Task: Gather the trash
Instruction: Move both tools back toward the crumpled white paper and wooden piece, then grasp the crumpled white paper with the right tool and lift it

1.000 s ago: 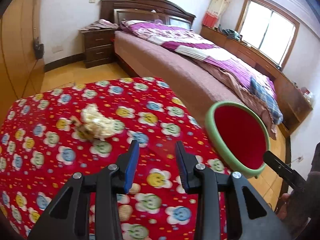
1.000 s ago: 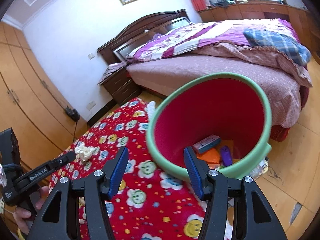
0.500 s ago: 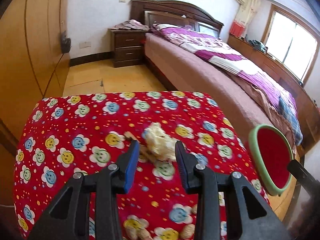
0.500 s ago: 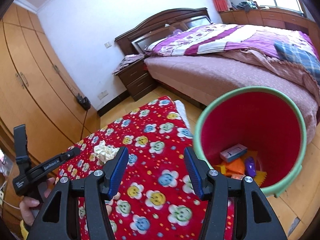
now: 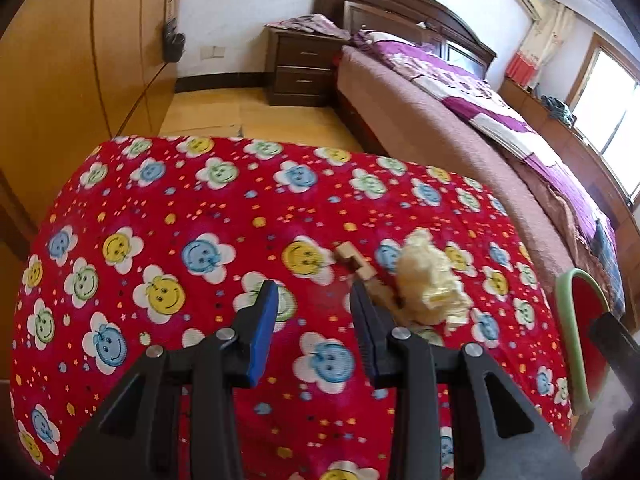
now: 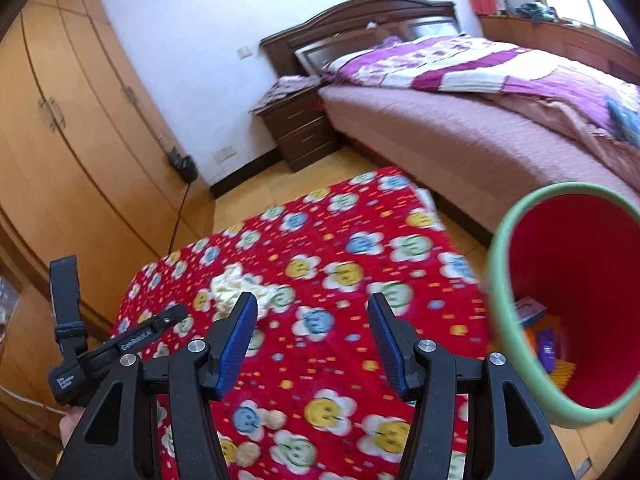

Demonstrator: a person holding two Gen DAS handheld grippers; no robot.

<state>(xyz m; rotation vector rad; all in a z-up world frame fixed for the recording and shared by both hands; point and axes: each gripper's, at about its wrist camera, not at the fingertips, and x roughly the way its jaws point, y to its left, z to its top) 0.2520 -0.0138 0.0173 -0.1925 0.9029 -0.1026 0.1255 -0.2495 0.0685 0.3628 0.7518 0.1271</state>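
A crumpled cream paper wad (image 5: 432, 284) lies on the red flowered cloth (image 5: 200, 208), with a small wooden piece (image 5: 354, 260) just left of it. My left gripper (image 5: 314, 300) hovers open over the cloth, its right finger close beside the wooden piece, nothing between the jaws. In the right wrist view the same wad (image 6: 236, 286) sits beyond my right gripper (image 6: 312, 322), which is open and empty. The left gripper (image 6: 160, 326) shows at that view's left edge. A red bin with a green rim (image 6: 496, 280) stands at the right, with several bits of trash inside.
A bed (image 6: 460, 120) with a purple quilt runs along the far side, a dark nightstand (image 6: 300, 120) at its head. Wooden wardrobes (image 6: 72, 120) line the left wall. Peanut shells (image 6: 272, 420) lie on the cloth near me. The bin rim (image 5: 568, 320) stands right of the table.
Both grippers swung left across the cloth. The wad and wooden piece shifted from left of the left gripper to its right. The bin slid to the right edge in both views.
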